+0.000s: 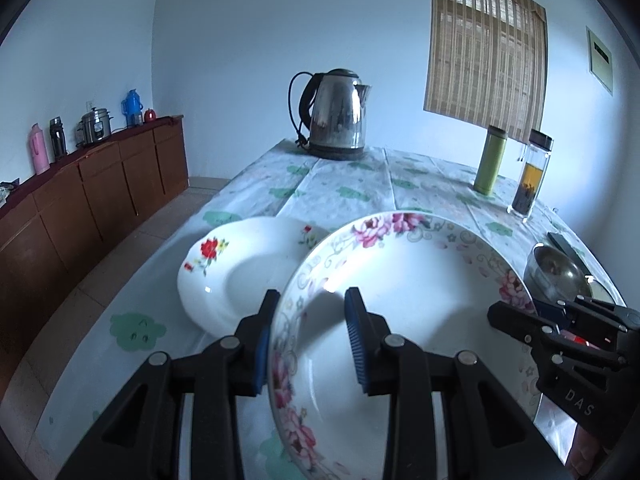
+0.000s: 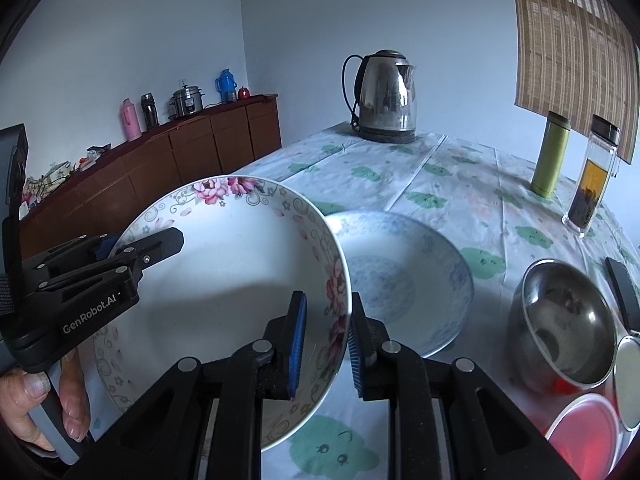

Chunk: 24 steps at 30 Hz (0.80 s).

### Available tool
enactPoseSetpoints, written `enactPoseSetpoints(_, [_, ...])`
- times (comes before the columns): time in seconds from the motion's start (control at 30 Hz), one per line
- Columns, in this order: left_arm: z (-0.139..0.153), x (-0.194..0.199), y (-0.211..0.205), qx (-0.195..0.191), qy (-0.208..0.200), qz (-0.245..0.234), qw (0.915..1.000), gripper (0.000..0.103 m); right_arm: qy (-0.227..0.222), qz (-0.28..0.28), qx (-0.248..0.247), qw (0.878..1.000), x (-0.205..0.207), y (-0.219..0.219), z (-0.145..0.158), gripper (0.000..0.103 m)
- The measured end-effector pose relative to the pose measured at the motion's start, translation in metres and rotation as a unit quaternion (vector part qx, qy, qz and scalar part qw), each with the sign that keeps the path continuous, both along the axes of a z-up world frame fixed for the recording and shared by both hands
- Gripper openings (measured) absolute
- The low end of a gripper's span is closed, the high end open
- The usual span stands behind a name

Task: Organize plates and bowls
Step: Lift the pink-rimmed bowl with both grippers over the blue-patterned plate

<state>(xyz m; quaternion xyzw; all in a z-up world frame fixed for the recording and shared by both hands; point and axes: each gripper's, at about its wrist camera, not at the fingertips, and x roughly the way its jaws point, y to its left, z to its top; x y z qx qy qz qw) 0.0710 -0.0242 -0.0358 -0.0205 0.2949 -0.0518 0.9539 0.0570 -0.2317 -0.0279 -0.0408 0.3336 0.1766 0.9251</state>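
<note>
Nearest both cameras, the pink-flowered bowl [image 1: 400, 320] hangs tilted above the desk [image 1: 340, 196], left gripper [image 1: 310, 344] and right gripper [image 2: 326, 346] each pinching its rim. Beyond, only the left view shows the red-flowered plate [image 1: 232, 272]; only the right shows the blue-patterned bowl [image 2: 404, 280].
</note>
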Motion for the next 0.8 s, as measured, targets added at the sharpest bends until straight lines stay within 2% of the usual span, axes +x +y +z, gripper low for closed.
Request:
enactPoseSetpoints(0.37, [0.012, 0.023, -0.013, 0.007, -0.009, -0.007, 0.9999, 0.031, -0.01, -0.012, 0.005, 1.0, 0.021, -0.01, 0.008, 0.021])
enactPoseSetpoints(0.8, [0.015, 0.056, -0.036, 0.01, -0.004, -0.022, 0.9997, 0.031, -0.021, -0.053, 0.012, 0.998, 0.047, -0.027, 0.011, 0.022])
